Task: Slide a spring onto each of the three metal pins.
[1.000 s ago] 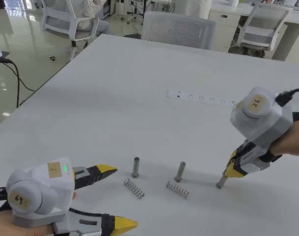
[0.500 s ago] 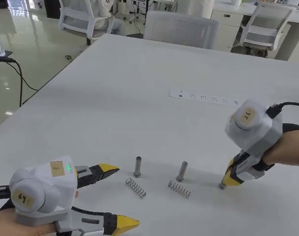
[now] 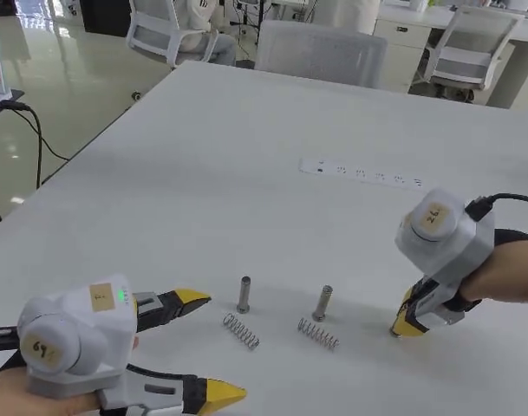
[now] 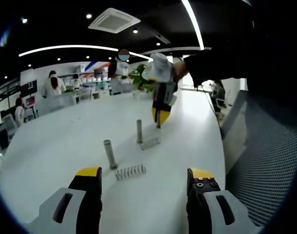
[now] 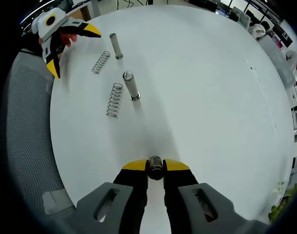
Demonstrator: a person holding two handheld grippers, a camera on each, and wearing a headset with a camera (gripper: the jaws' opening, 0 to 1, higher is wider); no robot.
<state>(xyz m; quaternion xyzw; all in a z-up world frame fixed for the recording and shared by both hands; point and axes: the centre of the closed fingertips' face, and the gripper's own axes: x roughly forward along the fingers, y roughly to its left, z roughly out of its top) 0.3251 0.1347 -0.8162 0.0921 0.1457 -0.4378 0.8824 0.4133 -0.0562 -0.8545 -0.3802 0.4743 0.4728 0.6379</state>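
Your right gripper [image 5: 156, 165] pinches a spring [image 5: 156, 168], likely light and easily buckled; hold mid-coil. Your left gripper [image 4: 144, 172] stands wide, empty.

The room is bright and the light is even. In the left gripper view, long ceiling light strips [image 4: 80, 48] glow overhead. The white tabletop [image 3: 246, 156] takes soft light with a mild sheen, and the glossy floor [image 3: 64, 78] reflects it strongly. The pins [image 3: 244, 295] throw only short, faint shadows. Both gripper views bend strongly toward their edges. The head view is sharp, while the spring [image 5: 155, 169] in the right hand-held gripper [image 5: 155, 165] looks a little soft.
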